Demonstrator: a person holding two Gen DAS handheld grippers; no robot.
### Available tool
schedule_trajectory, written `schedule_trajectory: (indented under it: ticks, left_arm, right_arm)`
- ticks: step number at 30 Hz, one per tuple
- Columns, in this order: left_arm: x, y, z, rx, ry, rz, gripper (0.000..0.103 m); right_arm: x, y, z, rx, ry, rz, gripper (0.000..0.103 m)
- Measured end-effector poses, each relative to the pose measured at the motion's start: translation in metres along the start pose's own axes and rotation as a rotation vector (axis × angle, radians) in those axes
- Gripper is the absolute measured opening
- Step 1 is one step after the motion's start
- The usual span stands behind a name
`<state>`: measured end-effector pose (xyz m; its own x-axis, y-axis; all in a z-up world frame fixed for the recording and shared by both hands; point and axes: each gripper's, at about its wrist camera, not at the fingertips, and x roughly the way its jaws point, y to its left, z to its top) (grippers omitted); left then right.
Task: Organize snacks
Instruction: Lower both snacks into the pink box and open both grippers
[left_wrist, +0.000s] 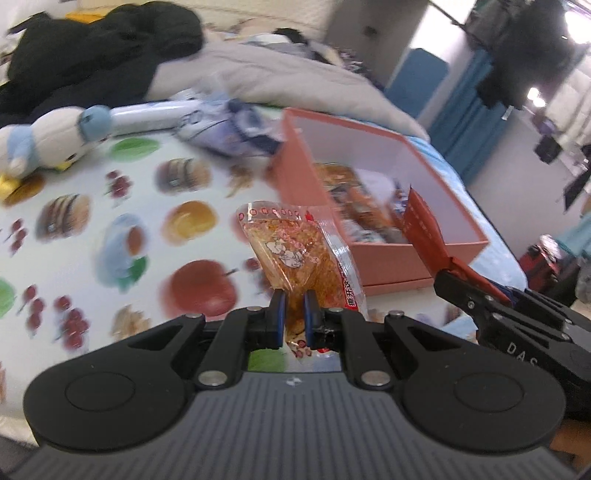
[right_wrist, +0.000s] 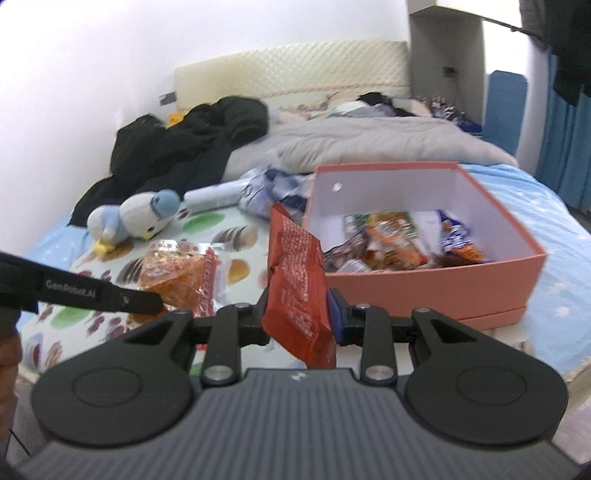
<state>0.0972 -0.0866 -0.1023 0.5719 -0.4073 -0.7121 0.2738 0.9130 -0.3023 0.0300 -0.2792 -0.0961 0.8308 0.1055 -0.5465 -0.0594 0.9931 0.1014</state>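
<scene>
Both hands carry a snack toward the pink box (right_wrist: 436, 291), which sits on the bed at about two o'clock from each gripper and already holds several wrappers.

The left gripper (left_wrist: 293, 314) has its fingers (left_wrist: 277, 314) clamped on the lower end of a clear packet of orange snack (left_wrist: 291, 254), which stands up from the pads above the fruit-print sheet (left_wrist: 110, 229). The right gripper (right_wrist: 297, 314) has its fingers (right_wrist: 338, 314) closed on a red snack packet (right_wrist: 295, 273), gripped near the middle, so the top half leans up and left while the bottom corner hangs below the pads.

To do this step well, I judge each packet should be carried over the near wall of the box with room to spare, since the hanging corner of the red packet could catch the rim. The two grippers are near each other, so going in one after the other, right first as it looks nearer the opening, would avoid a knock. Release should come only once the packet is above the bare white floor at the far side, low enough that it drops flat and does not bounce out.

The plush penguin (right_wrist: 133, 218) and blue-white wrappers (right_wrist: 273, 192) at eleven o'clock are well apart from this path.
</scene>
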Motion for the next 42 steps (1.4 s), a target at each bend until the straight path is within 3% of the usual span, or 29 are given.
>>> schedule_trajectory:
  ticks: [8,15,27,34,42]
  left_arm:
    - [0.020,-0.045,0.031,0.062,-0.042,-0.084,0.012]
    - [0.053,-0.068,0.068,0.096,-0.057,-0.104,0.012]
    - [0.143,-0.074,0.126,0.111,0.012,-0.065,0.012]
    - [0.192,-0.074,0.142,0.125,0.050,-0.065,0.012]
    - [0.216,-0.075,0.142,0.145,0.083,-0.049,0.013]
  right_arm:
    - [-0.013,-0.040,0.012,0.039,-0.041,-0.075,0.033]
    - [0.003,-0.072,0.029,0.075,-0.067,-0.116,0.033]
    - [0.076,-0.105,0.046,0.125,-0.038,-0.087,0.033]
    - [0.116,-0.126,0.050,0.149,-0.008,-0.092,0.033]
    - [0.147,-0.137,0.045,0.168,0.039,-0.075,0.034]
